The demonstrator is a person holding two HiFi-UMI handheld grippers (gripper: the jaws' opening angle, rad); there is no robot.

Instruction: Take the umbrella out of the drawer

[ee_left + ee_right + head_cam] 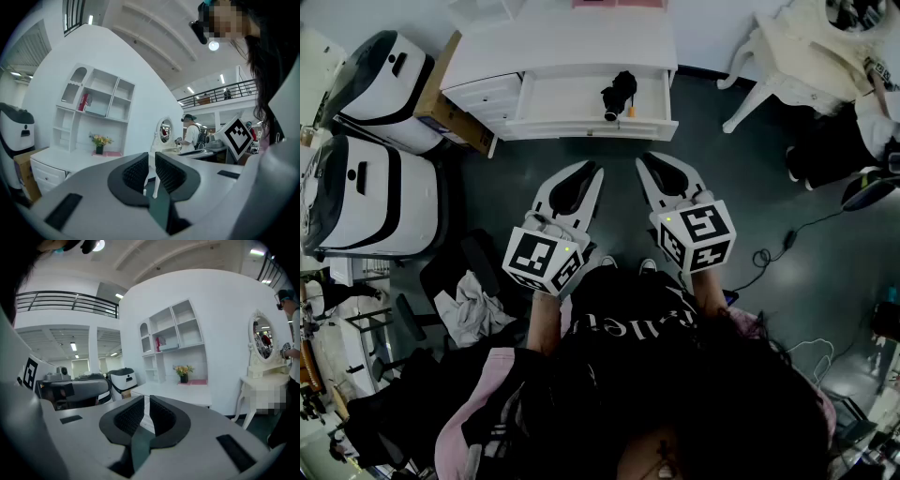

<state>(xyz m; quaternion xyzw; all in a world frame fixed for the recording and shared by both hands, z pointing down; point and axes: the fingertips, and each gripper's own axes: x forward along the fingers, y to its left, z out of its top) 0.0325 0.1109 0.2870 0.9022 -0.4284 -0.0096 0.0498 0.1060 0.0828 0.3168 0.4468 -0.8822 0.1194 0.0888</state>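
A folded black umbrella (619, 94) lies at the right side of the open white drawer (581, 127) of the desk, far ahead of both grippers. My left gripper (593, 169) and right gripper (645, 161) hover side by side over the dark floor, short of the drawer front and pointing toward it. Each is shut with nothing between its pads. In the left gripper view the left gripper (151, 161) points about level past the desk. The right gripper (146, 404) tilts slightly down toward the desk top; the umbrella is hidden in both gripper views.
The white desk (562, 47) has a cardboard box (450, 105) against its left end. Two white-and-black machines (366, 192) stand at the left, and a white chair (787, 70) at the right. Cables (778, 246) trail on the floor. A person in a cap (191, 133) stands by a mirror table.
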